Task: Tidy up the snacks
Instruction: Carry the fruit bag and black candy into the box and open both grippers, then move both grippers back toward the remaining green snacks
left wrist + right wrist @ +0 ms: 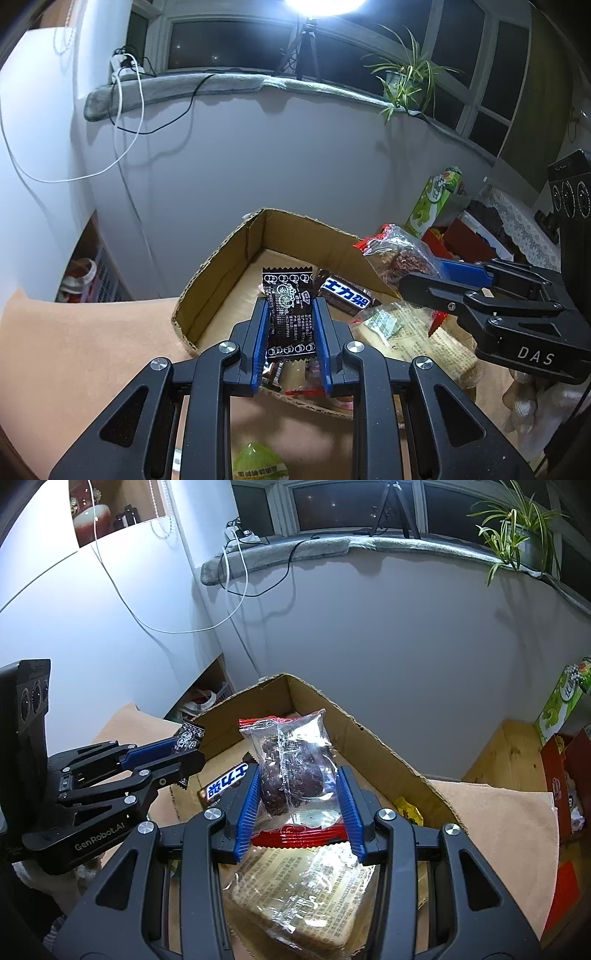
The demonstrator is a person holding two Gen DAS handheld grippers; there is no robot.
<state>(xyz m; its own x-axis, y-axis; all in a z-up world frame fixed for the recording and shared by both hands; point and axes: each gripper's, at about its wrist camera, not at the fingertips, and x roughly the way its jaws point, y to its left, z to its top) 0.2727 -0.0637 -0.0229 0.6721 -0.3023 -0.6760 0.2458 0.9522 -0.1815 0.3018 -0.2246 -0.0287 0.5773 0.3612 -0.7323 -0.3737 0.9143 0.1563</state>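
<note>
Dim room, dark windows, grey wall behind an open cardboard box (221,266) on a tan surface. Above the box, left gripper (290,328), jaws clamped on a black candy wrapper (288,314) held upright. Beside it, right gripper (301,805), jaws closed around a clear packet of dark snack (291,771). Below, inside the box: chocolate bar (345,295), large biscuit pack (306,893).

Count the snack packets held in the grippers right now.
2. A black candy packet in the left gripper, and a clear packet with a dark cake in the right gripper, both above the cardboard box.
</note>
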